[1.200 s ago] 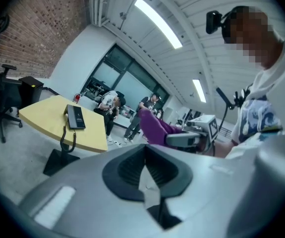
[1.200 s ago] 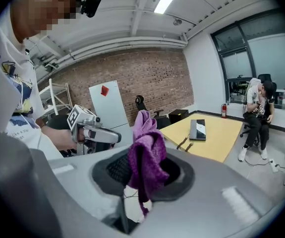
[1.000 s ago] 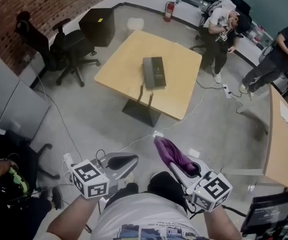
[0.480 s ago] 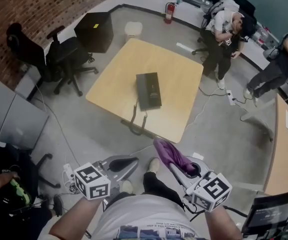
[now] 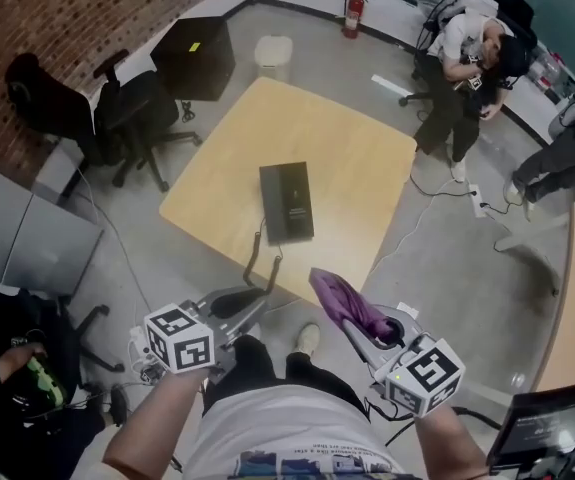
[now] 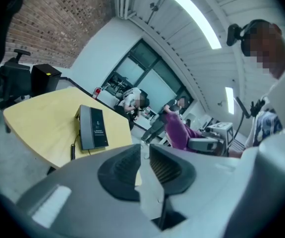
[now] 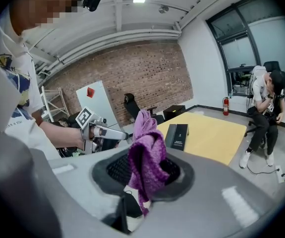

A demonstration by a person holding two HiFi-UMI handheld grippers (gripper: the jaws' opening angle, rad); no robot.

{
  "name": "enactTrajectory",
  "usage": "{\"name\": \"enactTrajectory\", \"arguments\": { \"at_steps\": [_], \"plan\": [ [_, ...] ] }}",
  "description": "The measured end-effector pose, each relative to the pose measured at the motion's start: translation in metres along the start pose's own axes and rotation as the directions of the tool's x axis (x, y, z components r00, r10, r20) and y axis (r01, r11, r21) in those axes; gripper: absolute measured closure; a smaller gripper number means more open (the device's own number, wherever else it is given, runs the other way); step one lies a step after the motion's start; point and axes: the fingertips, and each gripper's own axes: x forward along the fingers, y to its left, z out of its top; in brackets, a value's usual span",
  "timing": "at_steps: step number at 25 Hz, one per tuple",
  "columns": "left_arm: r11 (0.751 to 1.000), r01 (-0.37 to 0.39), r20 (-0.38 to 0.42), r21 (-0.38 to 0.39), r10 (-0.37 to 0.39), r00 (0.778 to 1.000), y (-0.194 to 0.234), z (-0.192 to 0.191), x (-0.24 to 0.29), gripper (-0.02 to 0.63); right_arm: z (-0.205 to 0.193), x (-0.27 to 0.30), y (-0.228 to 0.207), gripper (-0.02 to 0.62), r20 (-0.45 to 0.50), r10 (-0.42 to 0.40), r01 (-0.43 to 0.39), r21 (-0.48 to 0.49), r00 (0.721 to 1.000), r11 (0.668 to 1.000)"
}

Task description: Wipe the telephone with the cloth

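Well, my right gripper [image 5: 365, 336] is clamped on the purple cloth [image 5: 342, 303], soft and floppy, best kept pinched at its bunched middle. On my left gripper [image 5: 250, 304] the jaws have just been opening a crack, with nothing between them. The telephone [image 5: 287, 201], rigid and probably apt to slide, lies flat on the table [image 5: 367, 168], well ahead of both.

Your cloth [image 5: 345, 303] is fuzzy purple fabric. The telephone [image 5: 287, 201] you face is matt dark plastic; its worktop [image 5: 357, 158] is smooth pale wood.
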Motion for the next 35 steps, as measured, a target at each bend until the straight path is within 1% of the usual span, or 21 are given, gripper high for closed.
{"name": "enactTrajectory", "arguments": {
  "at_steps": [3,7,9,13,20,24,28,33,35],
  "plan": [
    [0.998,-0.014,0.005,-0.054,0.014,1.000,0.030,0.010,0.010,0.537,0.000,0.008,-0.010,0.511,-0.008,-0.008,0.008,0.015,1.000,1.000],
    [0.995,-0.029,-0.010,-0.099,0.029,1.000,0.076,0.026,0.024,0.512,0.012,0.022,-0.019,0.511,-0.007,-0.035,0.035,0.029,0.999,0.999],
    [0.993,-0.024,-0.030,-0.117,0.021,0.999,0.096,0.029,0.035,0.497,0.019,0.026,-0.023,0.511,-0.003,-0.061,0.061,0.040,0.998,0.997],
    [0.993,-0.019,-0.081,-0.120,0.009,0.997,0.139,0.032,0.061,0.469,0.030,0.034,-0.031,0.511,0.001,-0.118,0.118,0.057,0.993,0.991],
    [0.978,-0.009,-0.135,-0.209,-0.020,0.991,0.197,0.026,0.106,0.443,0.036,0.042,-0.039,0.511,-0.022,-0.215,0.216,0.097,0.976,0.972],
    [0.970,0.004,-0.166,-0.242,-0.045,0.985,0.214,0.021,0.124,0.420,0.033,0.043,-0.037,0.511,-0.043,-0.274,0.277,0.131,0.961,0.952],
    [0.963,0.027,-0.194,-0.267,-0.081,0.978,0.220,0.017,0.137,0.410,0.033,0.042,-0.033,0.511,-0.053,-0.327,0.331,0.156,0.944,0.931],
    [0.953,0.040,-0.205,-0.301,-0.106,0.973,0.223,0.014,0.150,0.410,0.030,0.042,-0.030,0.511,-0.075,-0.364,0.371,0.175,0.929,0.912],
    [0.949,0.045,-0.206,-0.313,-0.113,0.972,0.221,0.014,0.154,0.420,0.029,0.042,-0.030,0.511,-0.083,-0.372,0.381,0.176,0.924,0.907]
  ]
}}
